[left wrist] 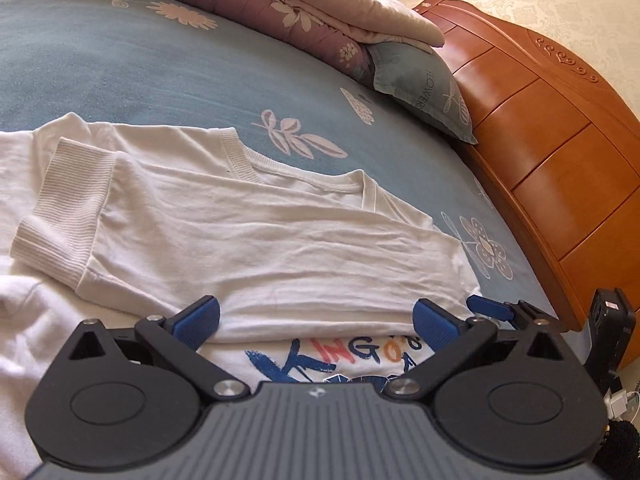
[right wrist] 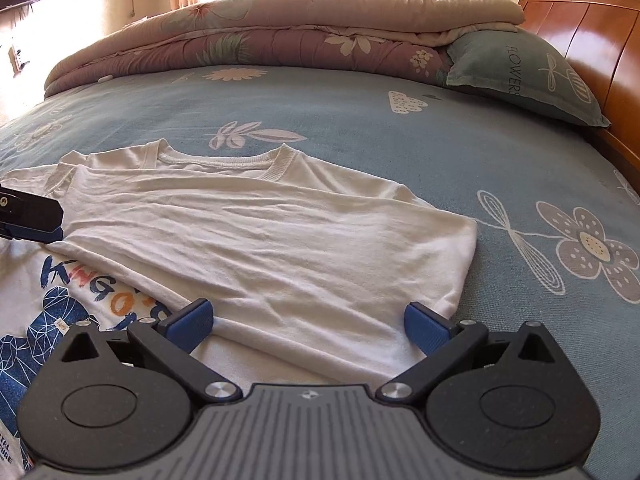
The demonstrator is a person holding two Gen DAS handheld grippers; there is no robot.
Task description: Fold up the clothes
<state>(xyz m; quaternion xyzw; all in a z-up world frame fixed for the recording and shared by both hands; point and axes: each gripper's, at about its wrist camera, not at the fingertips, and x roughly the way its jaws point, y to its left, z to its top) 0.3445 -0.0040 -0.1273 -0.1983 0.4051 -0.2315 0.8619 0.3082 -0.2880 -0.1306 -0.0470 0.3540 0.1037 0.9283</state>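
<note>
Left wrist view
Shirt: a white cotton T-shirt with ribbed cuffs and a blue-and-orange printed front (left wrist: 256, 232) lay on the blue floral bedsheet (left wrist: 140, 64), one side folded over so its edge ran across the print — a fold half made, I judged.
Left gripper: the black tongs with blue ribbed pads (left wrist: 316, 322) stood spread wide, pinching nothing; the folded edge lay between and just below the pads, though contact was hard to tell.
Right gripper: its blue tip (left wrist: 490, 308) showed near the shirt's right edge.

Right wrist view
Shirt: the same T-shirt (right wrist: 260, 236) lay flat, collar towards the rolled pink floral quilt (right wrist: 248, 40), its lower corner nearest the camera.
Right gripper: its tongs (right wrist: 308, 326) were spread just as wide, empty, straddling the hem by that corner — placed, I judged, to take it up for the next fold.
Left gripper: only its black tip (right wrist: 30, 216) showed, at the fold's far end.
</note>
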